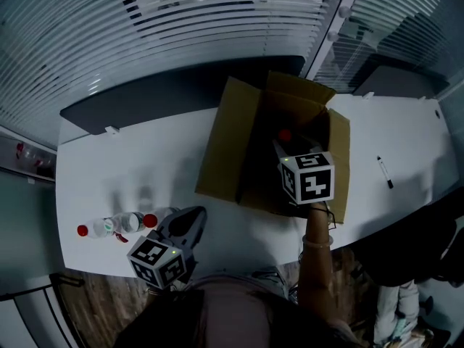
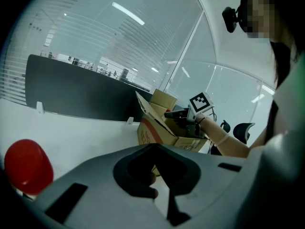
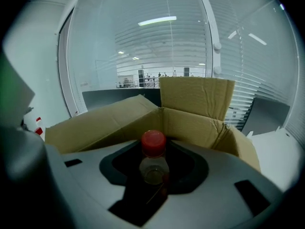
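the right gripper (image 1: 284, 151) pinches a small clear bottle (image 3: 153, 159) with a red cap, its jaws closed on the body just under the cap. the bottle hangs in the mouth of the open cardboard box (image 1: 225, 151) in the middle of the white worktop (image 1: 130, 165). the left gripper (image 1: 181, 223) is pressed together on nothing. it sits low over the worktop just beside the lying bottles (image 1: 116, 225), with a red cap (image 2: 27, 167) close at its side.

risks, as i judge them: the hold is narrow on a smooth, round body, so the bottle could tilt or slip and drop into the box. the upright flap (image 3: 198, 97) is near enough to catch it. a nudge from the left gripper could roll the lying bottles towards the worktop's edge.

writing: the box side carries a red mark (image 2: 148, 137), too blurred to read. the bottle labels are too small to read. the gripper cubes show only black and white squares.
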The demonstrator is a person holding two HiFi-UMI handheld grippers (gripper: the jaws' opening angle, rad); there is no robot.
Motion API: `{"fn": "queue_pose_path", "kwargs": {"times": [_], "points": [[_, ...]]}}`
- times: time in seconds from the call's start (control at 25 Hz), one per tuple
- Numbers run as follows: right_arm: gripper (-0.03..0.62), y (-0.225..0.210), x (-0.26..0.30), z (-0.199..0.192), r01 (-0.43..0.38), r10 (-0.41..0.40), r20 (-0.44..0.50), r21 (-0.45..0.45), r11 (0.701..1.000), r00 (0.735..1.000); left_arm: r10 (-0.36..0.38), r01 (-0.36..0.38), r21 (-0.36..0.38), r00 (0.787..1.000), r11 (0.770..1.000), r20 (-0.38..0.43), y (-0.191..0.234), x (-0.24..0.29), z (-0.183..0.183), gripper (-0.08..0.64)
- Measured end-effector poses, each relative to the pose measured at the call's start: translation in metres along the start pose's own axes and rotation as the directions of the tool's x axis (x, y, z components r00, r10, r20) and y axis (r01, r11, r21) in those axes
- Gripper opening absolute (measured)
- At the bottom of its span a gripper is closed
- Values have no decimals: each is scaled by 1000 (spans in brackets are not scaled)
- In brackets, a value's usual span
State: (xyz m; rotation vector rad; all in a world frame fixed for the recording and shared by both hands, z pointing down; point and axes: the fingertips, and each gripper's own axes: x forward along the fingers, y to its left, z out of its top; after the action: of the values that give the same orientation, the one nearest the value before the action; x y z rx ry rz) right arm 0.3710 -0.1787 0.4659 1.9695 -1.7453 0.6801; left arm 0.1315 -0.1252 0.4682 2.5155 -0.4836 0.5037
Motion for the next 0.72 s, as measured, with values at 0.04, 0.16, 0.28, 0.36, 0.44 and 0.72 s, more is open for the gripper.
{"fn": "queue_pose_path", "kwargs": {"times": [0.04,0.16,0.28,0.36,0.44,0.72], "points": [[173,0,-1,0,3,-3,-2,-5,1000,1000,-1,1,2,1000,1000,4,-1,-1,0,6],[170,2,-4,-2,10,-10,-11,-21,1000,1000,-3,3,5,1000,1000,13,-2,-4,2,6],[170,4,-7,-4,20,-21,-20,-47,999,1000,-3,3,5,1000,1000,16,-3,-9,2,6],[170,4,-9,-4,27,-29,-25,-63,998,999,-4,4,7,1000,1000,20,-4,-12,3,6],[170,4,-12,-5,35,-37,-30,-71,997,999,-8,8,12,1000,1000,26,-6,-15,4,6],[170,6,-32,3,54,-54,1,-83,995,999,-24,23,33,999,999,33,-13,-27,6,5]]}}
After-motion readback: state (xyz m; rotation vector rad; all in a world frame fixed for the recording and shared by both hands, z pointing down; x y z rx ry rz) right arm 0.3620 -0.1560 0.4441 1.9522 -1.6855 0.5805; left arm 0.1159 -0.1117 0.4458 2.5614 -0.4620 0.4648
